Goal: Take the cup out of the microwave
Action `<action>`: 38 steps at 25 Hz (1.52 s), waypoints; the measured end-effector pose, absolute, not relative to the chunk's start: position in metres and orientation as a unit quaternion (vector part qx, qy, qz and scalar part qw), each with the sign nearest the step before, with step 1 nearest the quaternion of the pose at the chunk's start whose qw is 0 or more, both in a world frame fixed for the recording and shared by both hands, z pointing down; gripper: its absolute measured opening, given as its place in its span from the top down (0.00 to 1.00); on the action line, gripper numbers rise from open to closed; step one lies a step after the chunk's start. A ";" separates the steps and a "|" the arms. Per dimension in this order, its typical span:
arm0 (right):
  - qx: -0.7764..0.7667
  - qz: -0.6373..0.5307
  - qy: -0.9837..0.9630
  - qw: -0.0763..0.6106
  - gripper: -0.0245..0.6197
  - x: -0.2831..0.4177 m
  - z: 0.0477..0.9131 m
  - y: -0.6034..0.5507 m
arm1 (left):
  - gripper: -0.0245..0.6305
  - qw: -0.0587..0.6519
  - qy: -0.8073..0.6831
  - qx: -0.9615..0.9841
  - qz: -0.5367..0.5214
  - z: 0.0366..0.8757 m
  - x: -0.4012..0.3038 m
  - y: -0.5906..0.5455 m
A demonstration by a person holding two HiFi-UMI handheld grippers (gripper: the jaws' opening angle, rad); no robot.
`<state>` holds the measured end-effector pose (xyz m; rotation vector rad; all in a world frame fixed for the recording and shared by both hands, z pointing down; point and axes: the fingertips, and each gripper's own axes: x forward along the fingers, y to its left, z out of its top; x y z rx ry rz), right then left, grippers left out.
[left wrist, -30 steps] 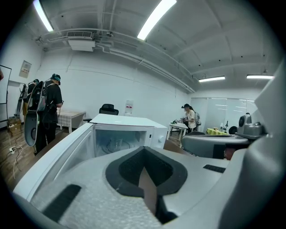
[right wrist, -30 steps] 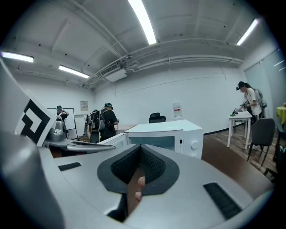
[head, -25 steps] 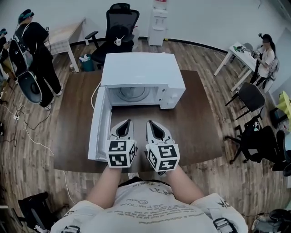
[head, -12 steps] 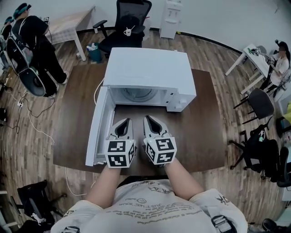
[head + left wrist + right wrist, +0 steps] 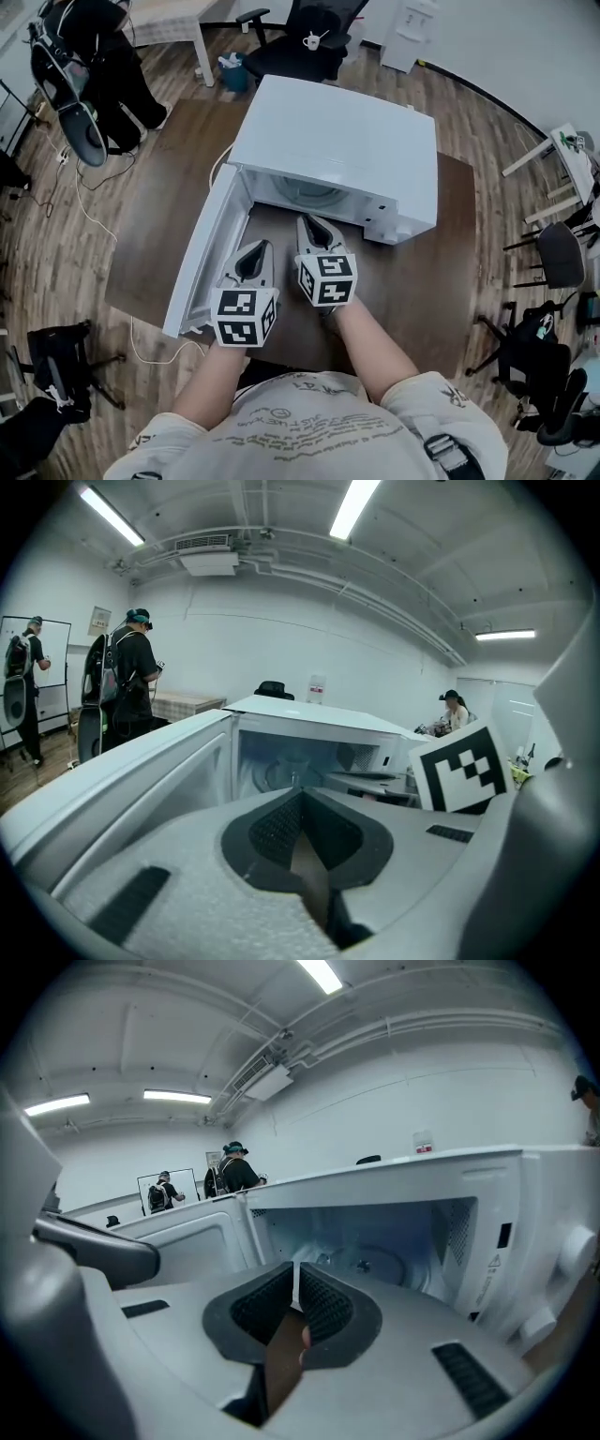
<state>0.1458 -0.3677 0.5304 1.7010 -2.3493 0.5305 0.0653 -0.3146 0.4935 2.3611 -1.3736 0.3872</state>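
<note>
The white microwave (image 5: 337, 141) stands on the dark table (image 5: 422, 272) with its door (image 5: 202, 258) swung open to the left. Inside the lit cavity I see only the glass turntable (image 5: 375, 1260), and no cup in any view. My left gripper (image 5: 262, 246) is shut and empty, low over the table beside the open door. My right gripper (image 5: 305, 220) is also shut and empty, with its tips just in front of the cavity mouth. In the left gripper view the left gripper (image 5: 300, 794) points at the cavity (image 5: 300, 761). In the right gripper view the right gripper (image 5: 295, 1269) points into it.
The control panel (image 5: 398, 220) sits at the microwave's right front. A white cord (image 5: 150, 352) hangs off the table's left edge. Behind the table are a black office chair (image 5: 300, 52) with a small white mug (image 5: 312, 40) on it and a person (image 5: 84, 47) at the far left.
The head view has swung, so the microwave now sits turned and further right. My right gripper has moved forward to the cavity mouth, while the left has stayed by the door.
</note>
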 end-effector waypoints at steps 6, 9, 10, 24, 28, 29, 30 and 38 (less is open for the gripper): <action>0.560 0.194 -0.798 0.112 0.82 0.140 0.563 -0.407 | 0.94 0.203 -0.509 0.823 0.151 0.514 0.050 -0.326; 0.560 0.193 -0.796 0.123 0.80 0.140 0.576 -0.420 | 0.94 0.207 -0.512 0.819 0.157 0.522 0.049 -0.329; 0.559 0.191 -0.797 0.128 0.80 0.140 0.580 -0.423 | 0.94 0.208 -0.512 0.818 0.158 0.525 0.049 -0.329; 0.534 0.150 -0.814 0.172 0.80 0.120 0.610 -0.459 | 0.94 0.211 -0.516 0.810 0.183 0.544 0.042 -0.329; 0.525 0.134 -0.818 0.190 0.80 0.111 0.616 -0.465 | 0.94 0.213 -0.519 0.807 0.185 0.547 0.036 -0.328; 0.526 0.131 -0.818 0.194 0.80 0.110 0.617 -0.467 | 0.94 0.214 -0.520 0.806 0.186 0.549 0.034 -0.327; 0.526 0.127 -0.817 0.198 0.80 0.108 0.619 -0.468 | 0.94 0.215 -0.520 0.805 0.186 0.550 0.033 -0.326; 0.534 0.056 -0.807 0.246 0.89 0.102 0.623 -0.478 | 0.94 0.220 -0.523 0.801 0.191 0.554 0.024 -0.324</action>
